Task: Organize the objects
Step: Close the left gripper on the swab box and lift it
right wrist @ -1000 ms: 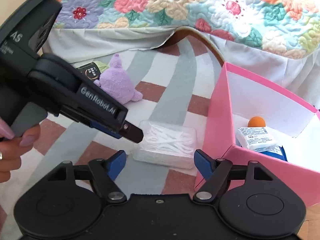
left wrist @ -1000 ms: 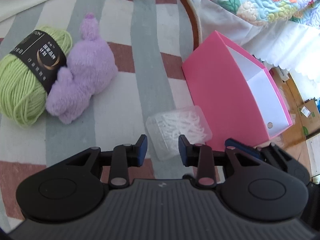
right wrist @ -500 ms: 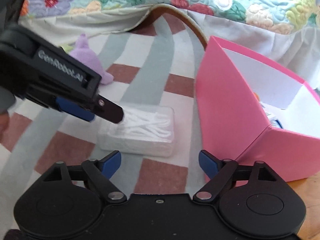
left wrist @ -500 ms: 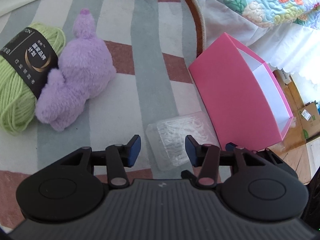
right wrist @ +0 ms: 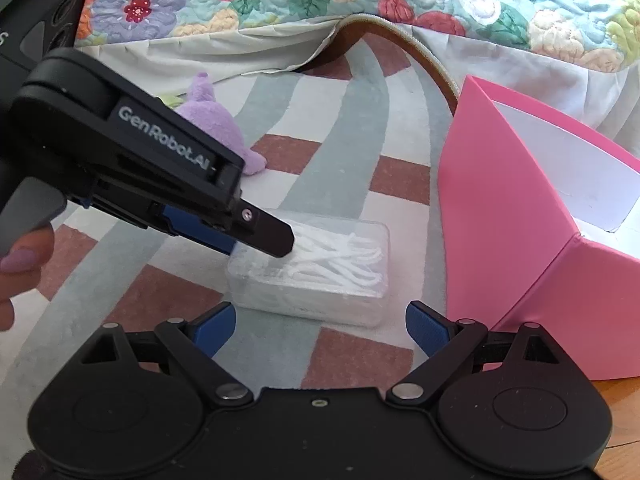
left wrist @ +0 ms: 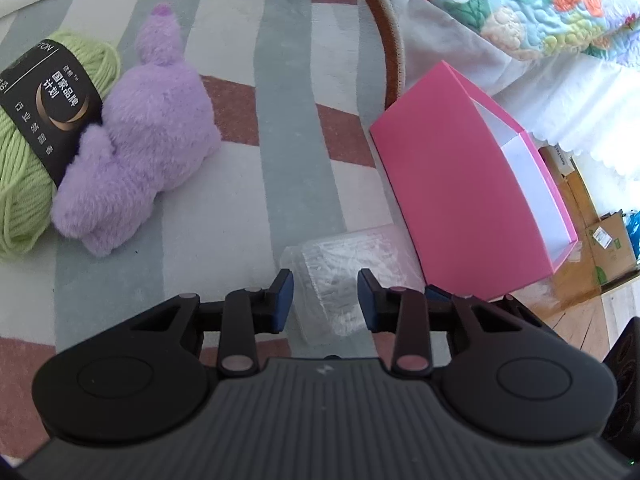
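You're spreading your right tongs [right wrist: 320,326] wider than a second ago; they're now gaping with nothing between the pads, hanging just short of the clear box of white floss picks [right wrist: 316,270]. Your left tongs [left wrist: 325,296] have been flicking wider and narrowing again; they're now sitting narrowly apart over the near end of that box, and from your right view their tip is resting on or just above the lid. I can't tell if the pads are pinching it. The box is lying on the striped rug [left wrist: 296,128], just beside the pink storage box [left wrist: 460,184], shifted nearer your tongs than before. Judging from this, you're lining up a right-side grab so the box can go into the pink one. Purple plush toy [left wrist: 148,136] and green yarn ball [left wrist: 24,184] are waiting well to the left, touching each other.
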`<state>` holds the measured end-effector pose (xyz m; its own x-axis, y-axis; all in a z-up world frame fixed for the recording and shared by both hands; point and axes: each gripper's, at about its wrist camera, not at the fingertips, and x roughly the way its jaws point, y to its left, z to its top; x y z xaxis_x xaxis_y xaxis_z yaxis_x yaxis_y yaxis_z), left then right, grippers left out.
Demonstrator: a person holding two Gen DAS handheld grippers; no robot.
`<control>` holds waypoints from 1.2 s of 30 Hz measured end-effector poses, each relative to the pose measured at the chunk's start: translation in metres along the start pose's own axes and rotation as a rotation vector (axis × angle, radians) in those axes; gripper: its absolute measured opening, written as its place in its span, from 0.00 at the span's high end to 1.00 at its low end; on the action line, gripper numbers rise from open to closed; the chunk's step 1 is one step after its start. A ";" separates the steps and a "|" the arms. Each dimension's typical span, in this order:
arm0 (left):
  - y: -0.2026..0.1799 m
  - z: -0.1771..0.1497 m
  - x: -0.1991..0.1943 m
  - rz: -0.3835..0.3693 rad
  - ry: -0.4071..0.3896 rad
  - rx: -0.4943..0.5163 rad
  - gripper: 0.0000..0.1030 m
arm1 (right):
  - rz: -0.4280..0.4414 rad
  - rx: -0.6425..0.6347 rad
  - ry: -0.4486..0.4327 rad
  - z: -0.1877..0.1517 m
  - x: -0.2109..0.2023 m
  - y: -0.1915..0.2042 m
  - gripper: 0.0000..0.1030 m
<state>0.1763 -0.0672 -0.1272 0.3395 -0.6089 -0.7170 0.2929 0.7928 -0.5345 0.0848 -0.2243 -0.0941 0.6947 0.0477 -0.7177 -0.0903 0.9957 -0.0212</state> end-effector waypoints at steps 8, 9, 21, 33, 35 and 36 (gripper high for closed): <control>-0.002 -0.003 -0.004 0.021 0.010 -0.014 0.67 | 0.016 -0.013 0.002 0.001 0.000 0.002 0.18; -0.002 -0.003 -0.005 0.026 0.012 -0.016 0.67 | 0.024 -0.011 0.005 0.001 -0.001 0.002 0.19; -0.004 -0.006 -0.008 0.053 0.057 -0.011 0.61 | 0.035 0.013 0.031 -0.007 0.002 0.010 0.17; -0.013 -0.010 -0.018 0.071 0.048 0.000 0.62 | 0.056 0.071 0.050 -0.005 -0.004 0.003 0.34; -0.017 -0.011 -0.021 0.081 0.054 0.004 0.62 | 0.074 0.083 0.053 -0.004 -0.010 0.002 0.34; -0.018 -0.012 -0.024 0.080 0.059 0.001 0.62 | 0.079 0.088 0.058 -0.004 -0.013 0.001 0.34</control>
<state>0.1522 -0.0671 -0.1060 0.3089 -0.5413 -0.7821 0.2679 0.8385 -0.4745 0.0729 -0.2240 -0.0878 0.6455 0.1242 -0.7536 -0.0782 0.9923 0.0965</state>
